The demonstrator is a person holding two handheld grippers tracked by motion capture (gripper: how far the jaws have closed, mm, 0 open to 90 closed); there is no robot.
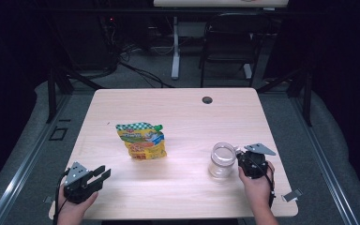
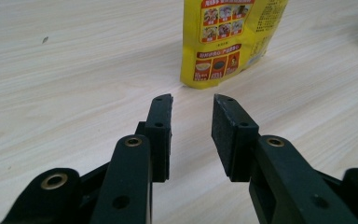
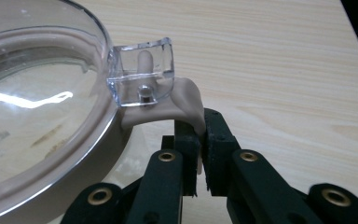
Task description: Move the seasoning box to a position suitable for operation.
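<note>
Your right gripper (image 1: 242, 161) sits tight against the side of the clear jar (image 1: 222, 160), which stands upright on the table (image 1: 183, 112) toward its right front part; in the right gripper view its jaws are pinched nearly together on the beige tab (image 3: 186, 105) that hangs from the jar's clear hinged latch (image 3: 142, 70). Holding that soft tab rather than the glass looks deliberate: it gives you a grip on the closure and steadies the jar, and the lid (image 3: 37, 98) looks seated under its metal band, so my guess is you are about to work the latch. Your left gripper (image 1: 98, 176) rests low at the near left corner, jaws partly open with nothing between them, aimed at the yellow pouch (image 1: 141, 139) that lies flat near the table's middle, well apart from the jar. In the left gripper view the pouch (image 2: 228, 37) lies ahead of the pads (image 2: 161, 135) with bare wood between, so that hand appears parked, lined up to take the pouch once the jar is dealt with
</note>
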